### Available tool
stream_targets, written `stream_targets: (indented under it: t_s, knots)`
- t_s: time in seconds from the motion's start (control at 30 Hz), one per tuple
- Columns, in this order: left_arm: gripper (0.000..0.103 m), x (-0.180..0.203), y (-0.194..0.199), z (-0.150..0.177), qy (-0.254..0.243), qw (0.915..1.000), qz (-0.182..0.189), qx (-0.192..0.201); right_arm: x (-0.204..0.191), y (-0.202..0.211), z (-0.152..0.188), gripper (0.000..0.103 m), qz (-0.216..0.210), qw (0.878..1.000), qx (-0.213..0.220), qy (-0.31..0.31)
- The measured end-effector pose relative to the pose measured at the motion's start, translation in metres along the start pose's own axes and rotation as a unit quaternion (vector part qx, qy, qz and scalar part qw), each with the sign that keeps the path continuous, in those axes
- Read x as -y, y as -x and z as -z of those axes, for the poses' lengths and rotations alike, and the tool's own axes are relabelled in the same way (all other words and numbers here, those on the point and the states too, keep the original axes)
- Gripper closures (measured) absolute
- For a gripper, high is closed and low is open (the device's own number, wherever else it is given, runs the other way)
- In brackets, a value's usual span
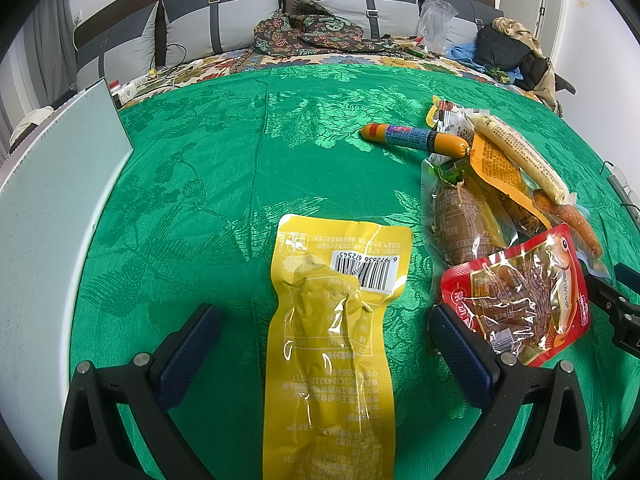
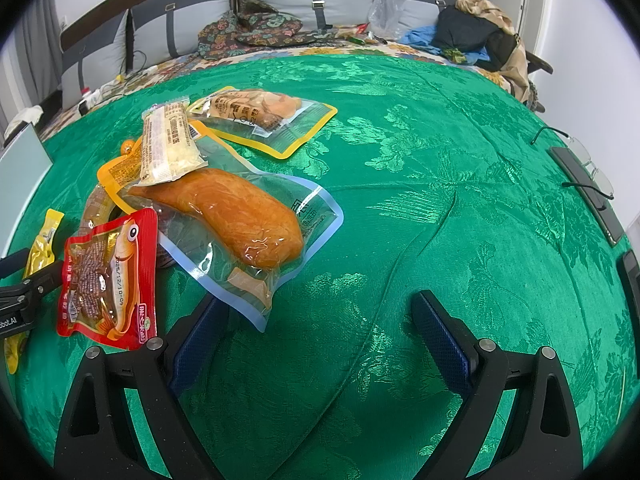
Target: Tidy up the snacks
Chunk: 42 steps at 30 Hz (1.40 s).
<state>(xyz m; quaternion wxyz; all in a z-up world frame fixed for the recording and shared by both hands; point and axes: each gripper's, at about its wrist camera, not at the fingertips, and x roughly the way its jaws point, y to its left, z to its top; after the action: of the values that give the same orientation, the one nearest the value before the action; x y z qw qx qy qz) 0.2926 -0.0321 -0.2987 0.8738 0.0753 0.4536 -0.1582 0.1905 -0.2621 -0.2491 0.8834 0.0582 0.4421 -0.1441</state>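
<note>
A yellow snack packet (image 1: 332, 328) lies flat on the green cloth (image 1: 224, 184) between the fingers of my open left gripper (image 1: 324, 340), not gripped. A red fish packet (image 1: 520, 300) lies just right of it, on a pile with a brown sausage (image 1: 464, 228), a pale stick (image 1: 520, 156) and an orange-blue sausage (image 1: 416, 138). My right gripper (image 2: 320, 320) is open and empty over bare cloth. Left of it lie the red fish packet (image 2: 108, 276), a clear-blue pouch with an orange chicken piece (image 2: 240, 216), the pale stick (image 2: 168, 144) and a yellow-edged pouch (image 2: 272, 124).
A white box wall (image 1: 52, 208) stands at the left. A phone and glasses (image 2: 588, 184) lie at the cloth's right edge. Pillows, clothes and a plastic bag (image 2: 384, 4) fill the bed's far side. The left gripper's body (image 2: 20, 300) shows at the right wrist view's left edge.
</note>
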Motion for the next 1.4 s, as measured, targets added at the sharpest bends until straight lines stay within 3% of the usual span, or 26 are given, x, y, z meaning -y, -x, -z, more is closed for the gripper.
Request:
stream_targets:
  t_s: [0.37,0.43,0.57,0.67,0.83,1.0,1.07,1.1,1.13,1.17,1.23,1.3,1.33,1.4]
  knots:
    - [0.0,0.0,0.001,0.001,0.006,1.0,-0.001,-0.001,0.0,0.0,0.0,0.007,0.0,1.0,0.0,0.001]
    - [0.0,0.001,0.008,0.007,0.018,0.9996,-0.007,-0.021,0.0,0.0,0.0,0.007,0.0,1.0,0.0,-0.001]
    - [0.0,0.011,0.024,0.027,-0.058,0.9957,0.033,-0.065,-0.001,0.0,0.0,0.007,0.0,1.0,0.0,-0.001]
    - [0.0,0.008,0.029,0.032,-0.09,0.9922,0.052,-0.07,-0.001,0.0,0.0,0.007,0.002,1.0,0.0,-0.003]
    - [0.0,0.012,0.013,0.01,-0.112,0.9897,0.069,-0.057,-0.001,0.001,0.001,0.007,0.002,1.0,0.0,-0.003]
    - [0.002,0.015,0.003,-0.007,-0.106,0.9859,0.061,-0.115,-0.001,0.001,0.001,0.007,0.001,1.0,0.001,-0.003]
    - [0.022,0.01,0.011,-0.006,-0.101,0.9878,0.056,-0.105,-0.002,0.001,0.001,0.007,0.001,1.0,0.0,-0.002]
    - [0.048,0.004,0.017,-0.004,-0.091,0.9898,0.054,-0.096,-0.001,0.002,0.002,0.007,-0.002,1.0,0.0,0.0]
    - [0.055,-0.005,0.022,-0.001,-0.071,0.9914,0.06,-0.092,-0.001,0.003,0.003,0.007,-0.007,1.0,-0.002,0.002]
    - [0.055,-0.017,0.029,0.005,-0.034,0.9912,0.088,-0.093,0.0,0.005,0.004,0.007,-0.019,1.0,-0.006,0.006]
    - [0.055,-0.031,0.041,0.019,0.004,0.9901,0.112,-0.084,0.005,0.012,0.001,0.008,-0.092,0.995,-0.034,0.014]
    - [0.055,-0.038,0.056,0.04,0.019,0.9906,0.118,-0.067,0.009,0.023,-0.002,0.008,-0.205,0.977,-0.063,0.001]
    - [0.055,-0.04,0.064,0.051,0.024,0.9909,0.118,-0.061,0.005,0.028,-0.007,0.008,-0.241,0.968,-0.072,0.01]
    - [0.055,-0.04,0.074,0.067,0.039,0.9906,0.121,-0.052,-0.013,0.025,-0.017,0.009,-0.255,0.961,-0.1,0.042]
